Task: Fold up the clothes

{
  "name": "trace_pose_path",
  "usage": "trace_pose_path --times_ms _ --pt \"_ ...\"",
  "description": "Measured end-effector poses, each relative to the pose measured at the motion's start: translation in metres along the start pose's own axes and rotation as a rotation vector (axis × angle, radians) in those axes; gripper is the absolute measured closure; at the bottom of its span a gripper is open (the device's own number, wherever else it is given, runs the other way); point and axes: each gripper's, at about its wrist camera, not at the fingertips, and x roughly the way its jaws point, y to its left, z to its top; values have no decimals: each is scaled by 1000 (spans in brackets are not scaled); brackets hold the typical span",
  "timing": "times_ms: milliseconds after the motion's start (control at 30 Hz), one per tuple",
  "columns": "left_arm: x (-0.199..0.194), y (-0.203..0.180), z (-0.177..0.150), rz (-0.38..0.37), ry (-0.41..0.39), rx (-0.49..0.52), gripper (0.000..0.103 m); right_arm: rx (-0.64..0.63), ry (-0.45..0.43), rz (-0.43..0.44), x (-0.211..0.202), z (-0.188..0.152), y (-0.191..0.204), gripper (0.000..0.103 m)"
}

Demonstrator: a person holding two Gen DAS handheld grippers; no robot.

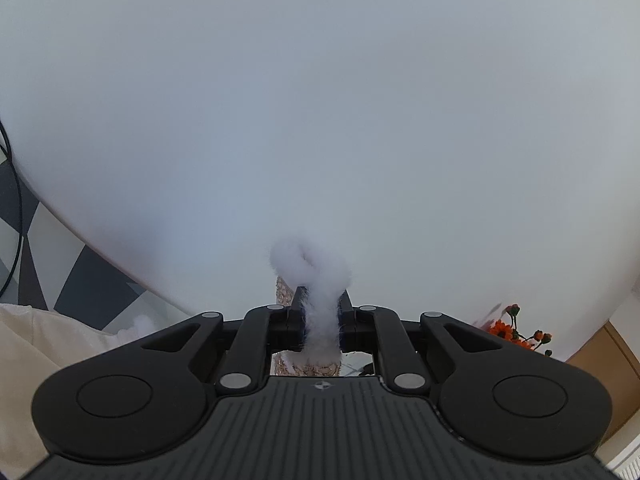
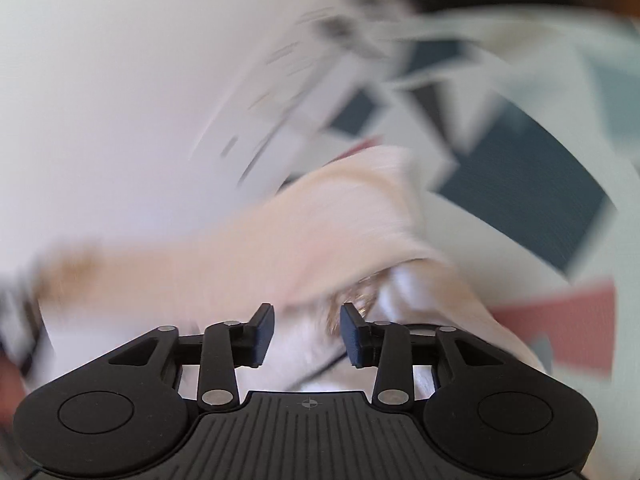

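Note:
In the left wrist view my left gripper is shut on a white fluffy trim of the garment, which curls up between the black fingers; a gold sequinned patch shows just behind it. A cream fold of the garment lies at the lower left. In the right wrist view, heavily blurred by motion, my right gripper stands open over the cream garment, with cloth passing beneath the gap and nothing pinched. A glimpse of gold sequins sits by the right finger.
A white table top fills the left wrist view, with a grey, white and dark geometric rug below its edge. Orange flowers stand at the right, a black cable at the left. The rug also shows in the right view.

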Motion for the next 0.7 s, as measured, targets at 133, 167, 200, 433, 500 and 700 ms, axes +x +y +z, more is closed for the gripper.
trace_pose_path --times_ms 133,167,200,433,500,700 --pt "-3 -11 2 -21 -12 23 90 -217 -68 -107 22 1 28 68" --pt "-3 -13 2 -28 -13 24 90 -243 -113 -151 23 4 30 68" --pt "-4 -15 2 -33 -13 23 90 -270 -159 -195 24 6 32 68" --pt "0 -20 -10 -54 2 47 97 -302 -382 -468 17 24 18 64" --pt "3 -14 -14 -31 10 47 97 -256 -361 -487 19 27 2 57" --pt "31 39 -36 106 188 -66 84 -262 -244 -427 19 16 -12 56"
